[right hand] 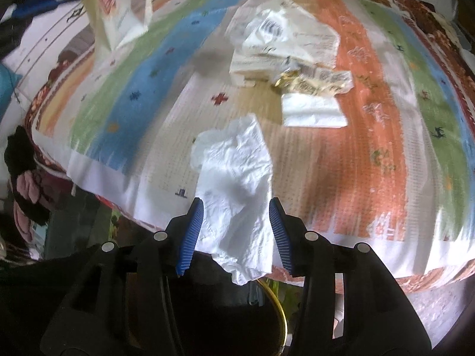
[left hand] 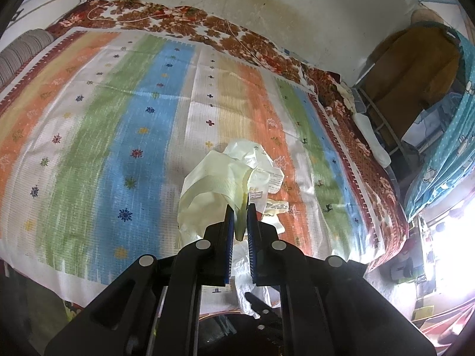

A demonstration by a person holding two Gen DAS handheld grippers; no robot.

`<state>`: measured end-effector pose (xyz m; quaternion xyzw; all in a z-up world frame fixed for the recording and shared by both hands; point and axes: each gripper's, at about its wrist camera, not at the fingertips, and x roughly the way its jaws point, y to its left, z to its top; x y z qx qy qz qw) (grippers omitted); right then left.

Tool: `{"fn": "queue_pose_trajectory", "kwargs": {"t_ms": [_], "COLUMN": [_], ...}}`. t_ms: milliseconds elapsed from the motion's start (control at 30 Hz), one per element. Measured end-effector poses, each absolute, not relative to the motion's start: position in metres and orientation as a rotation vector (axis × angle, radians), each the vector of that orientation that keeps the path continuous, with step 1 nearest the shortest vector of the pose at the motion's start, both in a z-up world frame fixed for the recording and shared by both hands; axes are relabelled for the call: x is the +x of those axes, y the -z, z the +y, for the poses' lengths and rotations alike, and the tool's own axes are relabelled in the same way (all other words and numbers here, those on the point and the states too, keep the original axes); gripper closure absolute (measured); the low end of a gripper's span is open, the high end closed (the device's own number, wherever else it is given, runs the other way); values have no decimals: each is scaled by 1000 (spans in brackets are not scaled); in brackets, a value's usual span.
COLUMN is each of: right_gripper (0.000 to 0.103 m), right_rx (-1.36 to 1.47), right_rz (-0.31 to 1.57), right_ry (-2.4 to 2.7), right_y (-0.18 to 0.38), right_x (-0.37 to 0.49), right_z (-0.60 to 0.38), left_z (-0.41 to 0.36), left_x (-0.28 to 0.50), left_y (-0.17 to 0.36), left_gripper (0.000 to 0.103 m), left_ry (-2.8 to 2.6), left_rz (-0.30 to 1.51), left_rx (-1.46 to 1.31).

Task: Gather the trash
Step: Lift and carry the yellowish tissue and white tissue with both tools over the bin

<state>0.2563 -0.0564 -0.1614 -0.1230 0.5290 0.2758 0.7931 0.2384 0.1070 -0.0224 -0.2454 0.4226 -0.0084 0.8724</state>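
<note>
My left gripper (left hand: 240, 207) is shut on a pale yellow plastic bag (left hand: 207, 190) and holds it above the striped bedspread (left hand: 118, 118). In the right wrist view that bag (right hand: 118, 6) hangs at the upper left, blurred. My right gripper (right hand: 236, 204) is open, its blue pads either side of a crumpled white tissue (right hand: 237, 184) that lies over the bed's near edge. Farther on lie a white printed wrapper (right hand: 282, 32), a gold-printed wrapper (right hand: 314, 81) and a folded white tissue (right hand: 311, 111). Some of this trash also shows behind the bag in the left wrist view (left hand: 273, 178).
A red floral blanket (left hand: 178, 20) lies along the far side of the bed against a stained wall. A striped pillow (left hand: 20, 53) is at the left. A blue patterned cloth (left hand: 445, 154) and a metal rack stand to the right. Below the bed's edge sits a dark bin with a yellow rim (right hand: 279, 311).
</note>
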Motion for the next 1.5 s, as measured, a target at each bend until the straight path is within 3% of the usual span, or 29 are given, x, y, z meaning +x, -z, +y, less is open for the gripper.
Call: {"fn": "queue_pose_trajectory", "kwargs": {"t_ms": [133, 167, 367, 1133, 1500], "right_gripper": [77, 87, 101, 103, 103], "right_rx": [-313, -324, -322, -126, -94], "right_rz": [1155, 1147, 1138, 910, 819], "right_ry": [-588, -571, -550, -670, -689], "right_y": [172, 174, 175, 39, 11], "right_x": [252, 251, 251, 205, 166], "right_z": [-51, -51, -55, -90, -112], "left_z": [107, 107, 106, 105, 79], "left_x": [238, 238, 233, 178, 138], "left_y": [22, 22, 20, -16, -21], "left_gripper": [95, 95, 95, 95, 95], "left_ry": [18, 20, 33, 63, 113], "left_rz": [885, 883, 871, 779, 775], "left_rx": [-513, -514, -526, -631, -636]}}
